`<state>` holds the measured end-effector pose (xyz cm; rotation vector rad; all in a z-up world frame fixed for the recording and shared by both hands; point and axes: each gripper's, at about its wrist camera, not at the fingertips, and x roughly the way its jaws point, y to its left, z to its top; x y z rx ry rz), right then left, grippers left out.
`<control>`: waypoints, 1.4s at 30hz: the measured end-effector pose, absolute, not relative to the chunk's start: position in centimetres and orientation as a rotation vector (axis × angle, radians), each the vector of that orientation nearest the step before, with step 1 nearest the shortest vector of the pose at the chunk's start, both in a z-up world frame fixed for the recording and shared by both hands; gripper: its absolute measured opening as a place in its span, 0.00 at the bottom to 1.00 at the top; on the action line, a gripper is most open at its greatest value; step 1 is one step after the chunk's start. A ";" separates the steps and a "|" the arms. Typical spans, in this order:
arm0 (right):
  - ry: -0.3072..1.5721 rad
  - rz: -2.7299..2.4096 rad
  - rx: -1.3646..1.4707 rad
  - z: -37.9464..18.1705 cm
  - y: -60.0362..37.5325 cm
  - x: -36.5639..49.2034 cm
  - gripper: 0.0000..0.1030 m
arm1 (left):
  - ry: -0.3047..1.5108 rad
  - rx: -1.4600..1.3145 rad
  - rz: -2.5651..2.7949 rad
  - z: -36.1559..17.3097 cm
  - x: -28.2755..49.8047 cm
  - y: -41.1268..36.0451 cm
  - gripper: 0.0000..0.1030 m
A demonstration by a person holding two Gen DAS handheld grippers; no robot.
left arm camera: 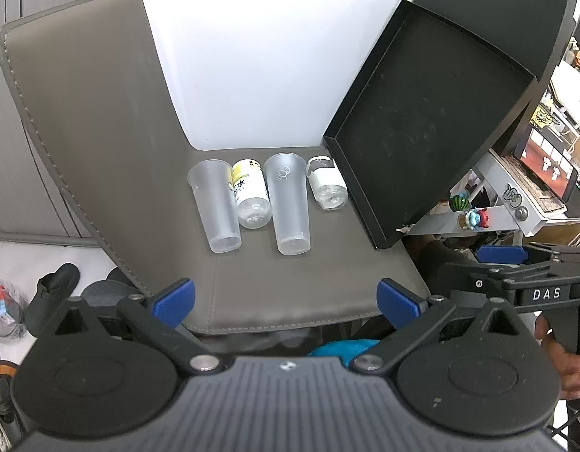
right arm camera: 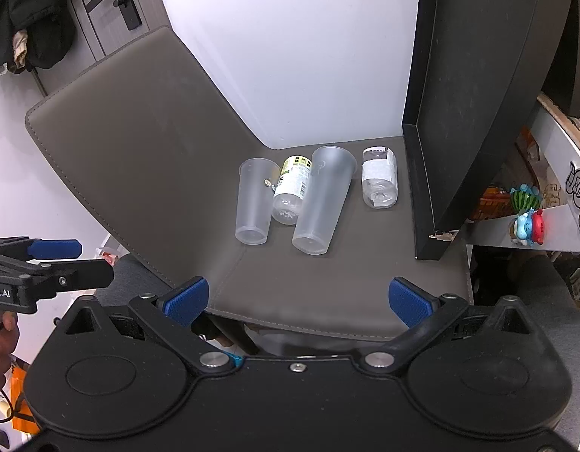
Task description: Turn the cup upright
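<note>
Both tongs hang back off the near edge of the chair seat (left arm camera: 320, 286), each with its blue pads spread wide and nothing between them. The left tongs (left arm camera: 286, 301) face the row of things almost square on; the right tongs (right arm camera: 297, 301) see the same row from a little further right, and each shows at the edge of the other's view, so the two sit side by side at much the same depth.

Four things lie on their sides on the seat, near the crease where it meets the backrest. From the left: a clear cup (left arm camera: 216, 207), a yellow-label bottle (left arm camera: 250, 196) touching it, a frosted cup (left arm camera: 290, 205), and, apart from that one, a white-label bottle (left arm camera: 325, 184) just beside the black tray (left arm camera: 433, 120) leaning at the right.

What the next move turns on is how the cups lie. Each has its long axis running away from the tongs, closed base pointing toward them and open mouth toward the backrest. In the right view the frosted cup (right arm camera: 323, 203) slants slightly, base to the left. The clear cup is likely the easier reach for the left tongs, the frosted one for the right. I judge a grip across the body near the base, then a lift of the far end, would stand a cup up. The bottle wedged between the cups leaves little room for a pad there.
</note>
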<state>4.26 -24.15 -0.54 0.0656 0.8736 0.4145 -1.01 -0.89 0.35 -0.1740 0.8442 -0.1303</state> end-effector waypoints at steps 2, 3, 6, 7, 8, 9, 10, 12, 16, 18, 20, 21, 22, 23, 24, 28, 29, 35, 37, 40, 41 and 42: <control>0.874 0.415 0.067 -0.5 -24.1 4.2 1.00 | 0.842 -0.176 -0.132 0.4 -1.0 -0.9 0.99; 0.874 0.419 0.069 -0.5 -24.1 4.2 1.00 | 0.841 -0.176 -0.133 0.4 -1.0 -0.8 0.99; 0.877 0.426 0.067 -0.5 -24.0 4.2 1.00 | 0.841 -0.175 -0.132 0.4 -0.9 -0.9 0.99; 0.880 0.427 0.066 -0.5 -23.9 4.3 1.00 | 0.841 -0.175 -0.131 0.5 -0.9 -0.9 0.99; 0.882 0.426 0.068 -0.5 -23.9 4.2 1.00 | 0.841 -0.175 -0.131 0.5 -1.0 -0.9 0.99; 0.883 0.426 0.069 -0.5 -23.9 4.2 1.00 | 0.840 -0.175 -0.132 0.5 -1.0 -0.9 0.99; 0.883 0.425 0.070 -0.5 -23.9 4.2 1.00 | 0.840 -0.175 -0.131 0.5 -1.0 -0.9 0.99; 0.885 0.423 0.070 -0.5 -23.8 4.3 1.00 | 0.840 -0.176 -0.130 0.5 -1.0 -0.9 0.99; 0.887 0.420 0.069 -0.6 -23.8 4.4 1.00 | 0.841 -0.175 -0.130 0.4 -1.1 -0.8 0.99; 0.884 0.421 0.069 -0.5 -23.7 4.3 1.00 | 0.841 -0.175 -0.131 0.4 -1.1 -0.8 0.99; 0.881 0.423 0.068 -0.4 -23.7 4.2 1.00 | 0.841 -0.175 -0.129 0.4 -1.1 -0.8 0.99; 0.880 0.422 0.066 -0.5 -23.7 4.2 1.00 | 0.841 -0.175 -0.129 0.4 -1.1 -0.8 0.99; 0.880 0.422 0.065 -0.5 -23.7 4.2 1.00 | 0.841 -0.175 -0.130 0.4 -1.1 -0.8 0.99; 0.880 0.422 0.063 -0.5 -23.7 4.2 1.00 | 0.842 -0.175 -0.131 0.4 -1.1 -0.8 0.99; 0.879 0.424 0.063 -0.5 -23.6 4.2 1.00 | 0.842 -0.174 -0.131 0.4 -1.1 -0.8 0.99; 0.878 0.425 0.063 -0.6 -23.7 4.3 1.00 | 0.848 -0.173 -0.126 0.3 -1.1 -0.7 0.99; 0.876 0.428 0.063 -0.6 -23.7 4.3 1.00 | 0.850 -0.174 -0.125 0.3 -1.0 -0.7 0.99; 0.873 0.424 0.068 -0.8 -23.9 4.4 1.00 | 0.859 -0.177 -0.118 0.1 -0.6 -0.5 0.99; 0.872 0.420 0.072 -0.9 -24.0 4.5 1.00 | 0.863 -0.175 -0.117 0.0 -0.3 -0.5 0.99; 0.872 0.414 0.078 -1.1 -24.1 4.8 1.00 | 0.870 -0.175 -0.112 -0.3 0.4 -0.5 0.99; 0.871 0.413 0.079 -1.2 -24.1 4.8 1.00 | 0.874 -0.176 -0.109 -0.4 0.7 -0.5 0.99; 0.870 0.413 0.082 -1.3 -24.1 4.9 1.00 | 0.878 -0.176 -0.106 -0.5 1.0 -0.5 0.99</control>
